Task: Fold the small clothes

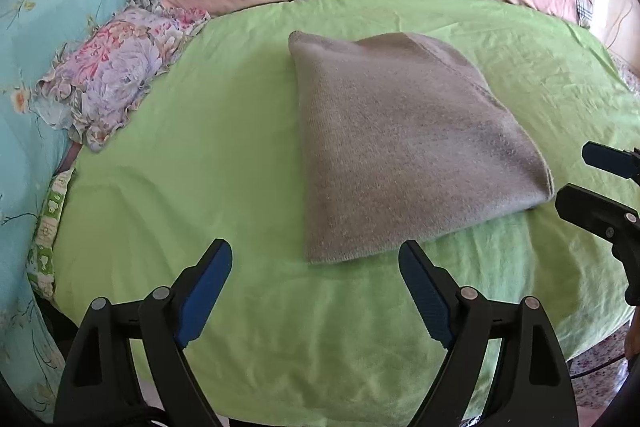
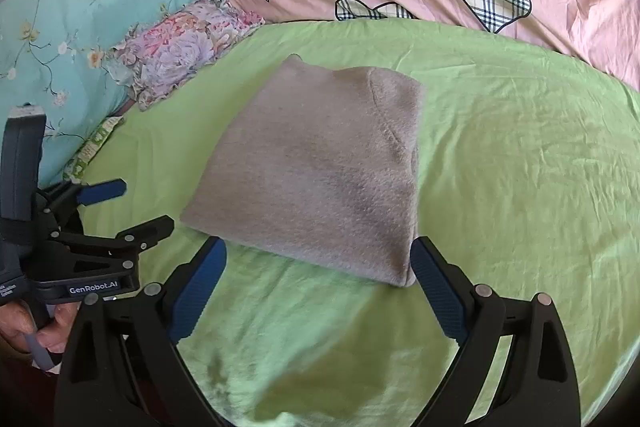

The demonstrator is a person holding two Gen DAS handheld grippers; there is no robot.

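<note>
Left wrist view showed the left tool [image 1: 316, 267] spread open and empty, the folded grey garment [image 1: 400, 147] lying at twelve o'clock on the green sheet [image 1: 200, 187] — the right tool [image 2: 318, 263], likewise open, could snag and unfold its near edge.

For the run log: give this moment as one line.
stage: fold looks done | grey garment: folded, lying on green sheet | left gripper: open, empty | right gripper: open, empty

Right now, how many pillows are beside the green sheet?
2: a teal pillow at the far left, and a small floral pillow leaning against it, touching the green sheet. Others may be hidden.
</note>
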